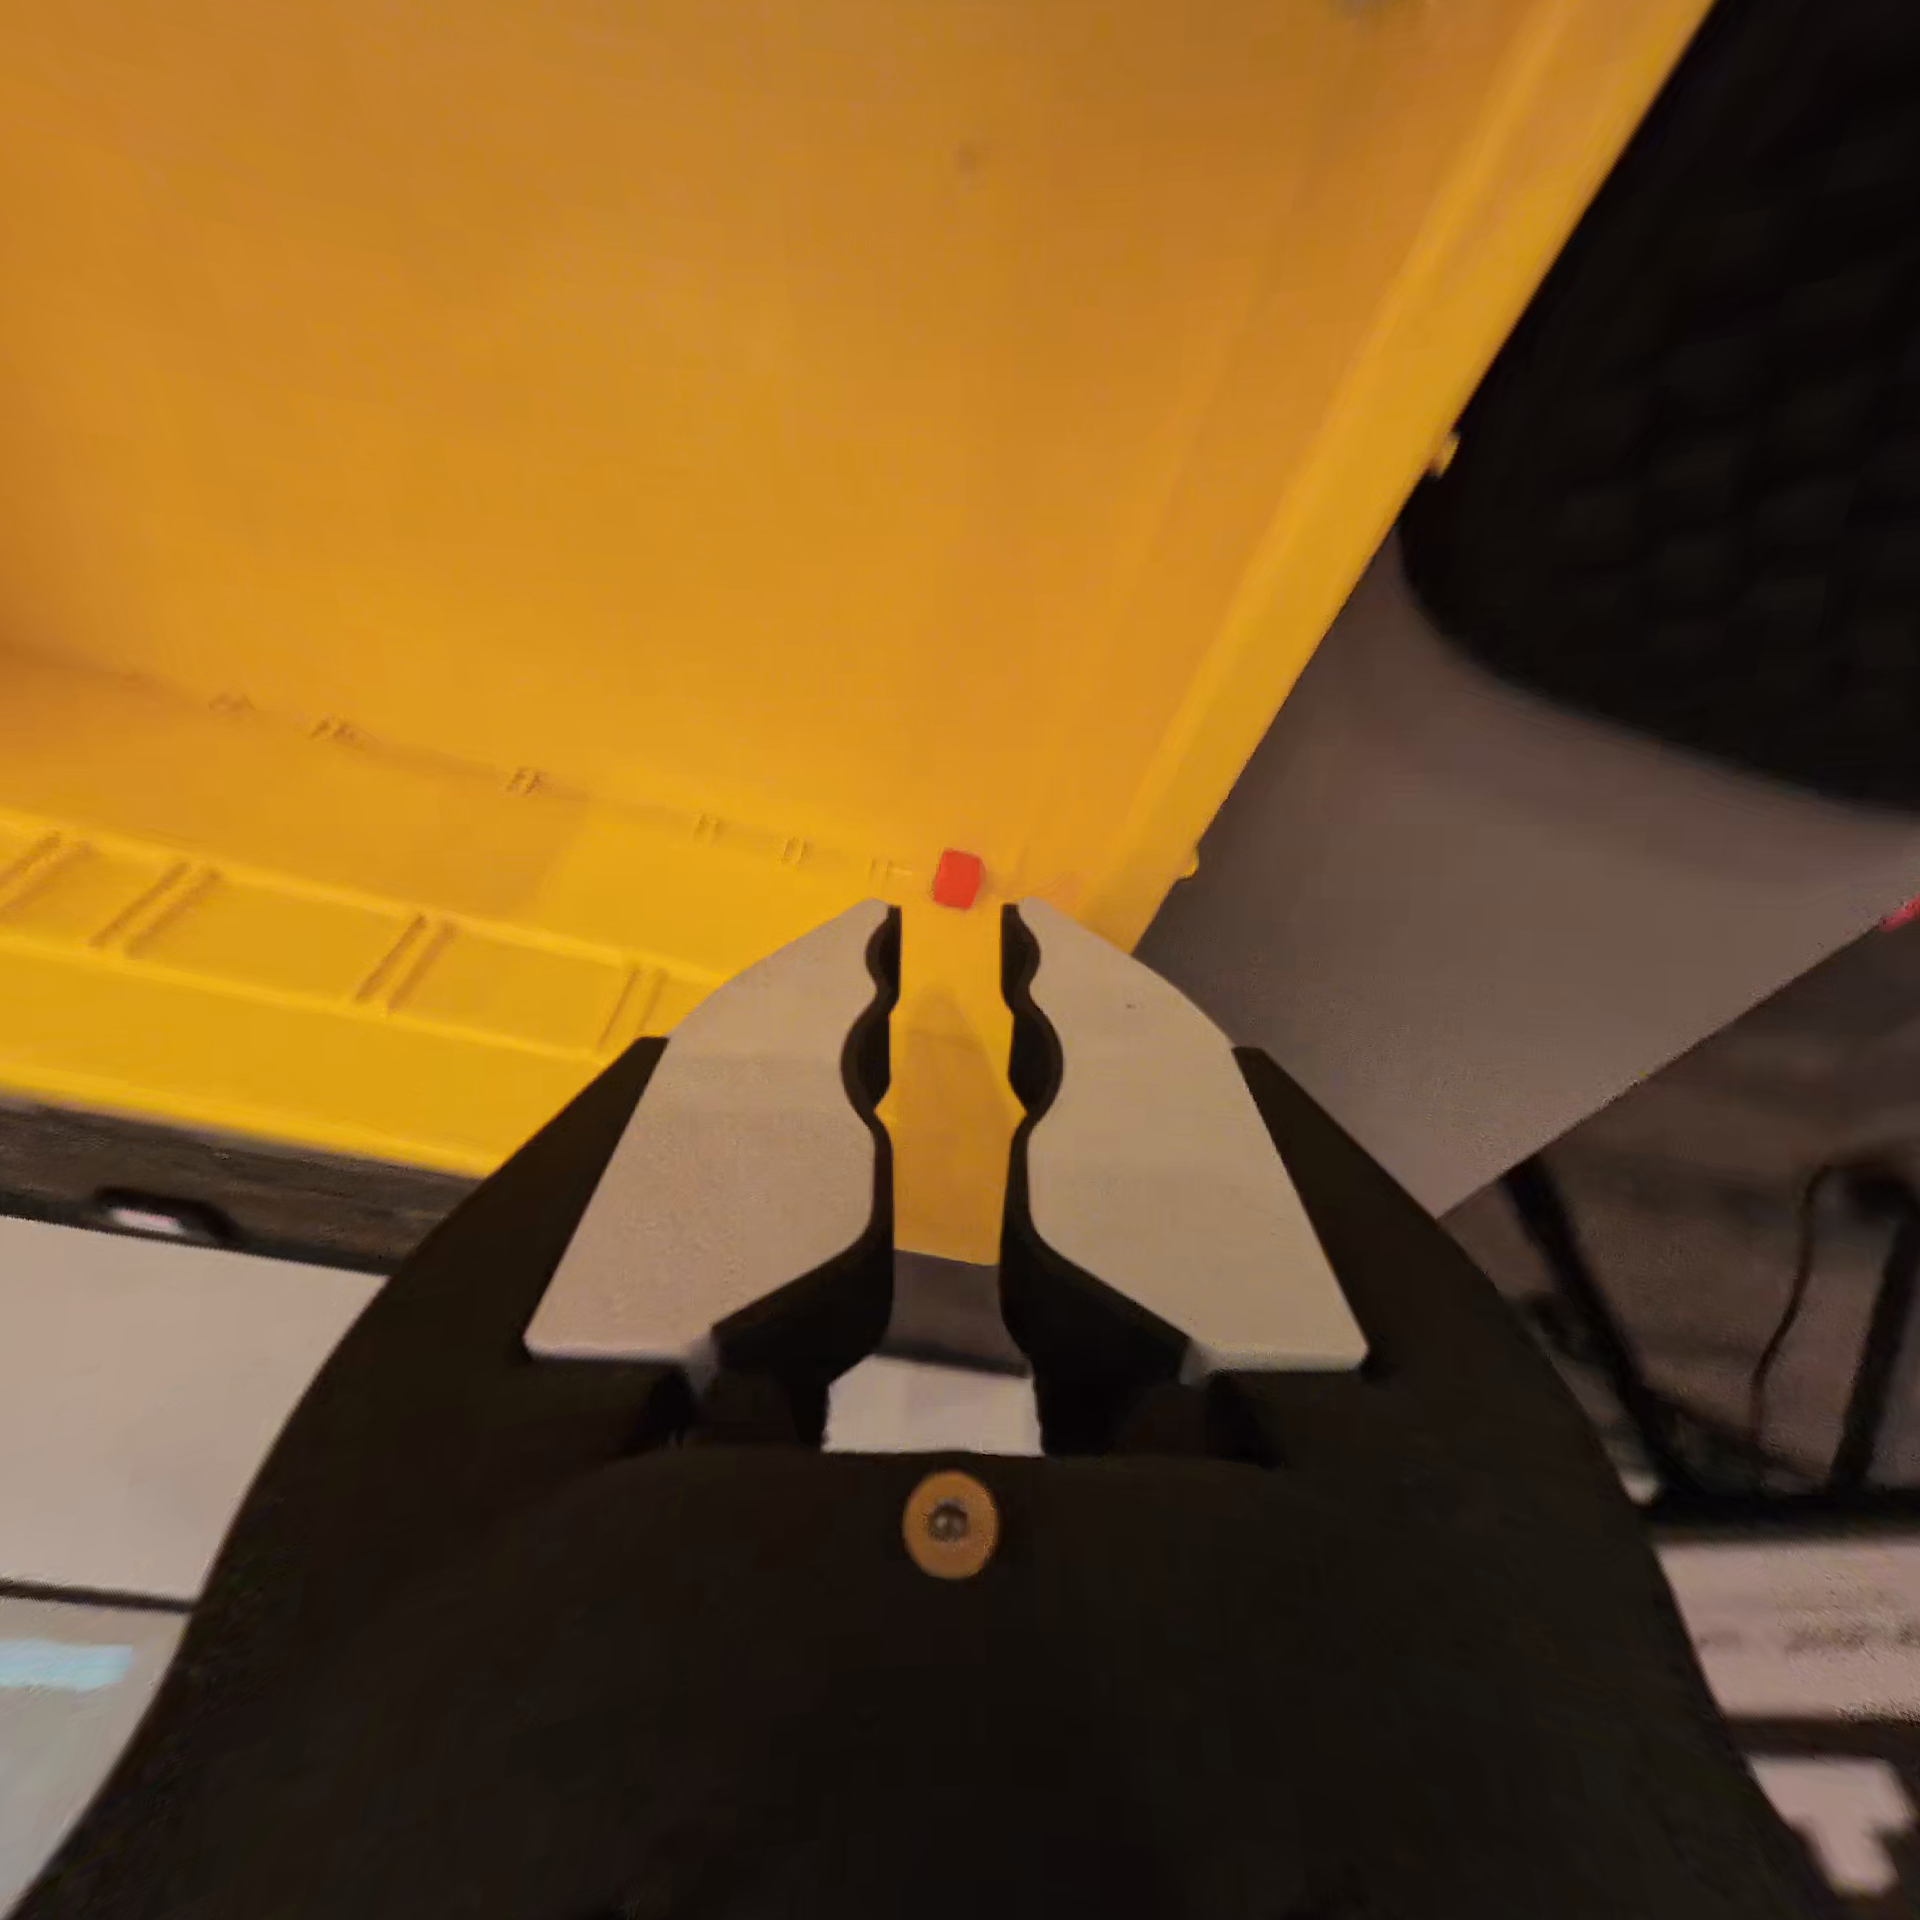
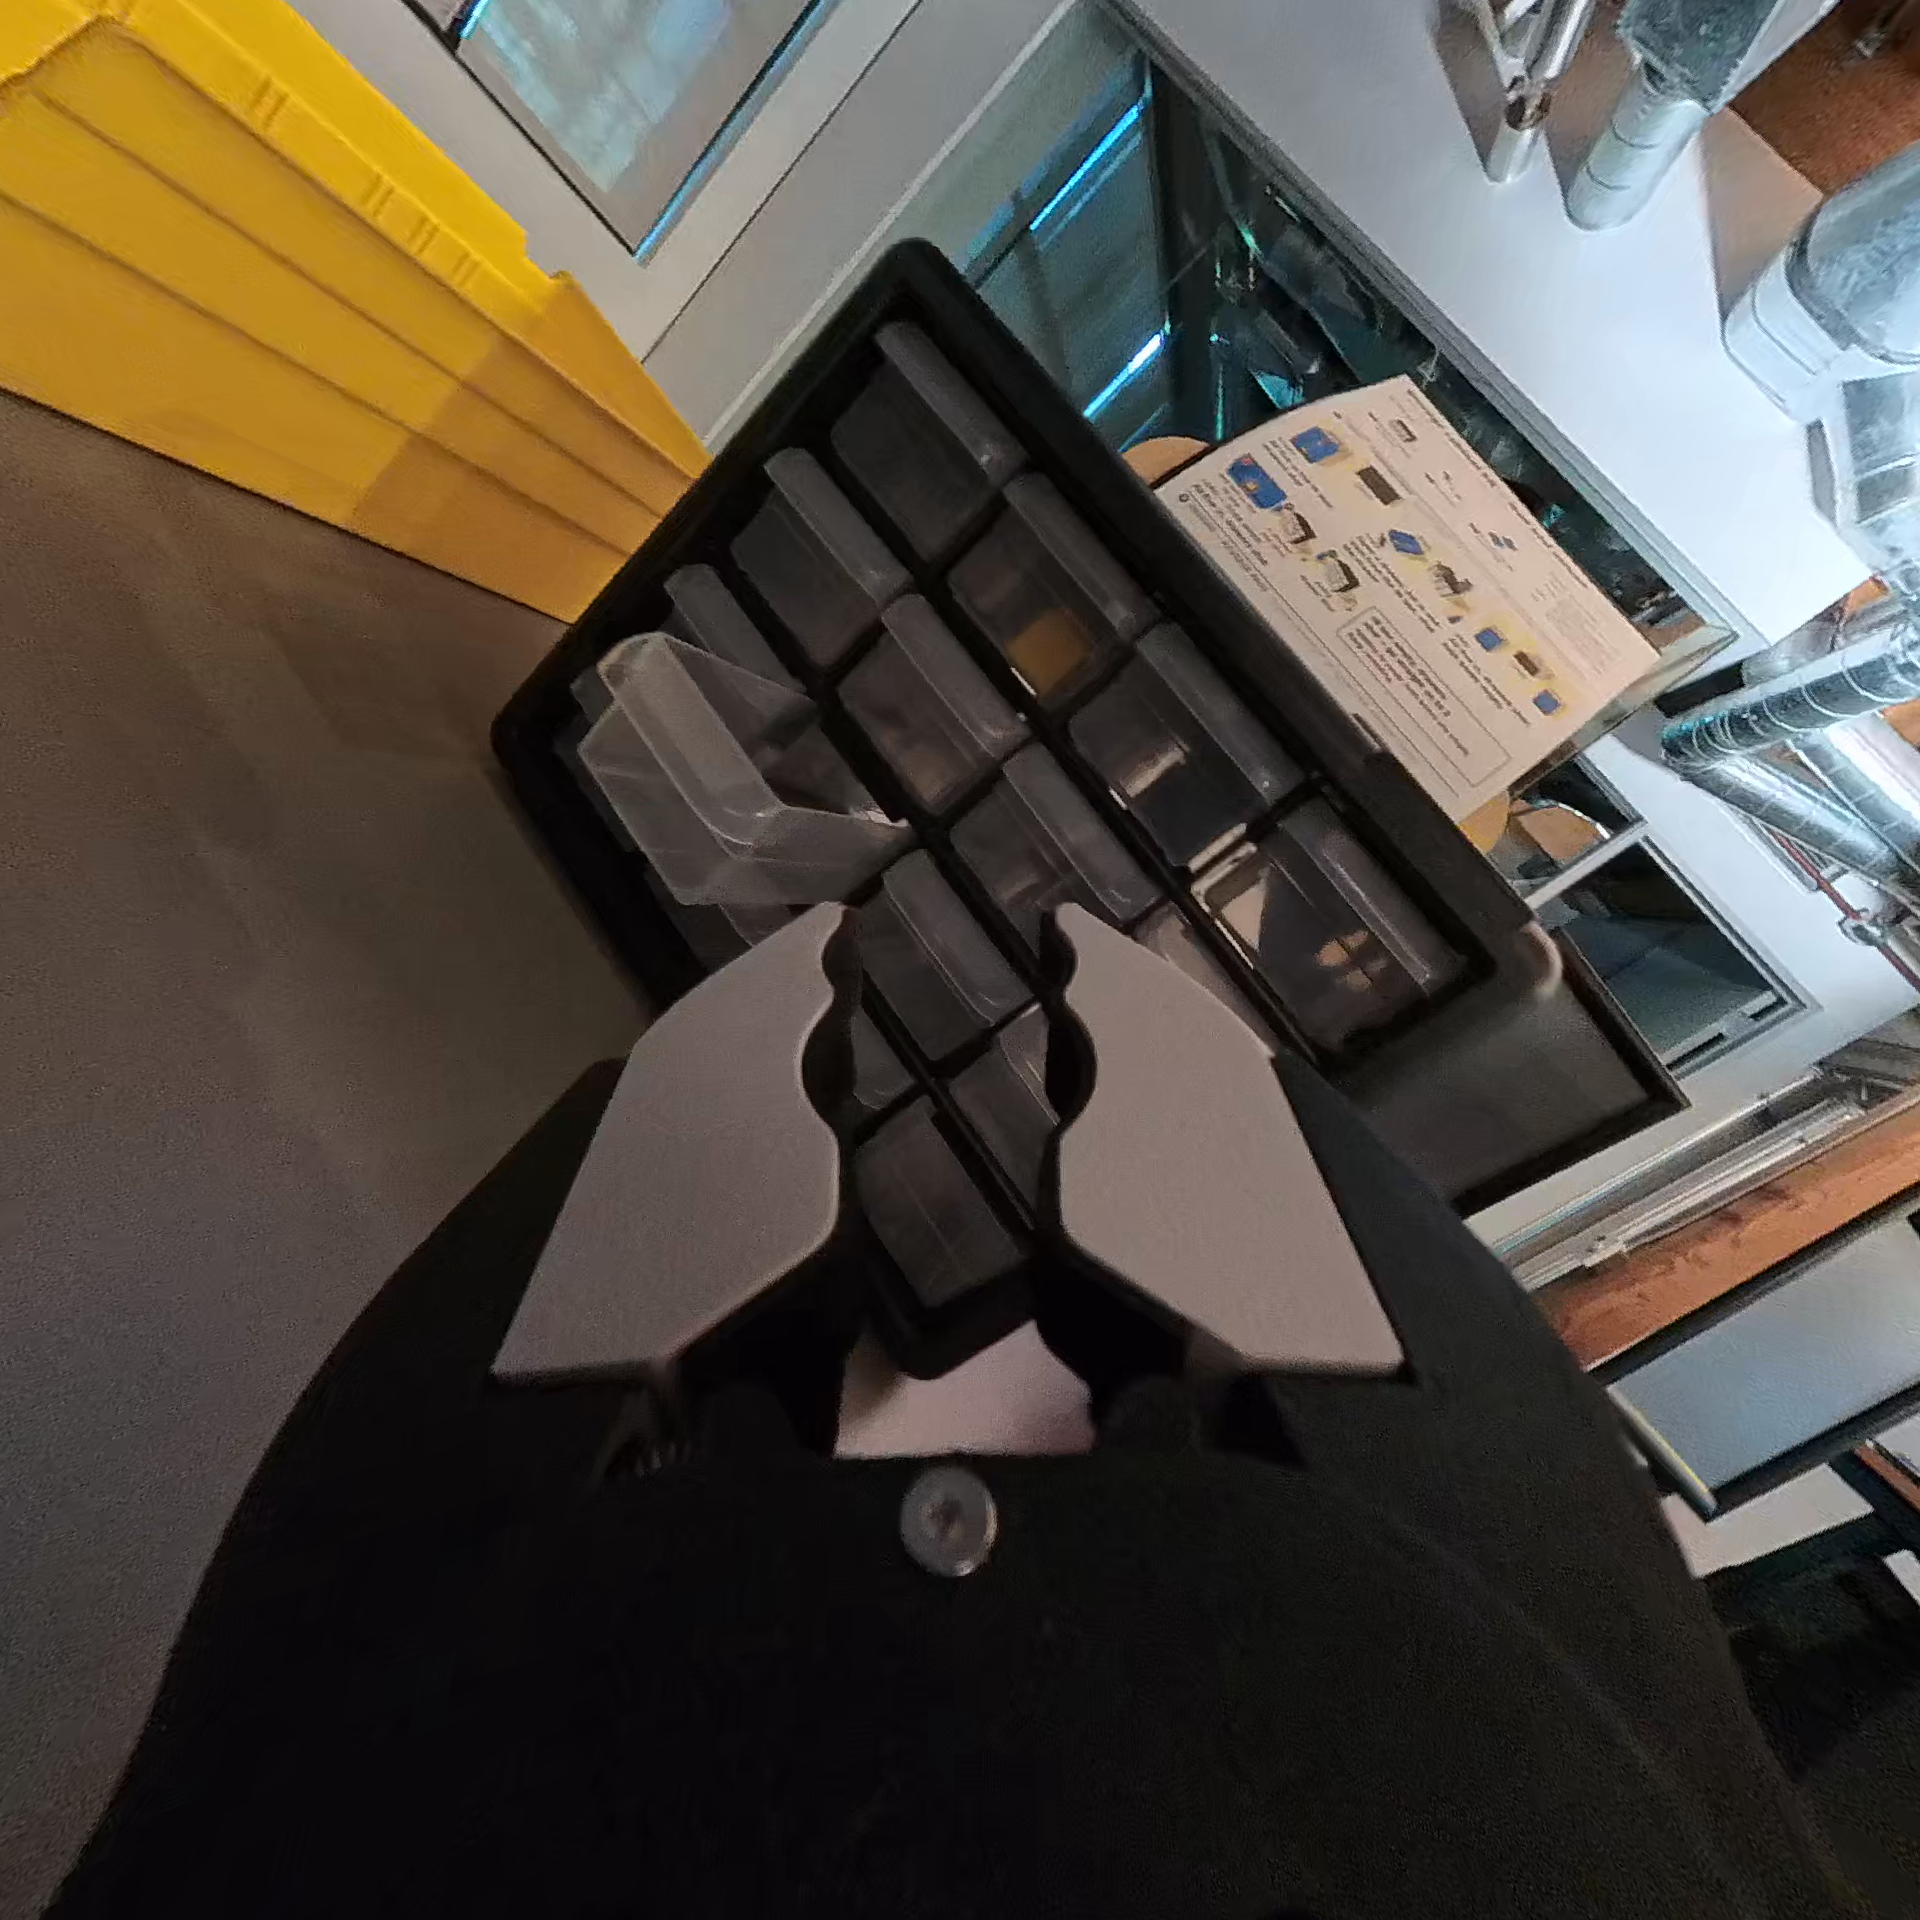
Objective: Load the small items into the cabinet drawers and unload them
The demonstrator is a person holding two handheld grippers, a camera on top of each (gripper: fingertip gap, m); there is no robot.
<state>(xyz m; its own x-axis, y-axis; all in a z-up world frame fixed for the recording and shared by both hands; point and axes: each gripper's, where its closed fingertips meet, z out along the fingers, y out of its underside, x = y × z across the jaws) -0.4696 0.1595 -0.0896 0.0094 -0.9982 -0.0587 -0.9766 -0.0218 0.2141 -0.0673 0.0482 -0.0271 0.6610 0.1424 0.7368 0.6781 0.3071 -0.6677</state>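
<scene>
The yellow bin (image 1: 623, 416) fills most of the left wrist view. Its floor is bare except for one small red item (image 1: 956, 878), which lies in the near right corner where the floor meets the wall. In the right wrist view the black drawer cabinet (image 2: 1538, 1101) stands on the grey tabletop (image 2: 260, 779), close to the bin's outer wall. One clear drawer (image 2: 707, 790) is pulled out of the lower left column; the other drawers sit flush.

Left gripper (image 1: 948, 914): the jaws stand a narrow gap apart and hold nothing. The red item lies just beyond the tips and is not yet between them. Right gripper (image 2: 951, 920): the jaws stand apart, empty, in front of the cabinet face and near the open drawer.

The step in hand appears to be picking the red item. Recommended procedure: advance the left tips until they straddle the item, keeping clear of the corner walls. Close on its flat sides. Lift straight up before travelling to the open drawer. The item is small and may slip; confirm the grip first.
</scene>
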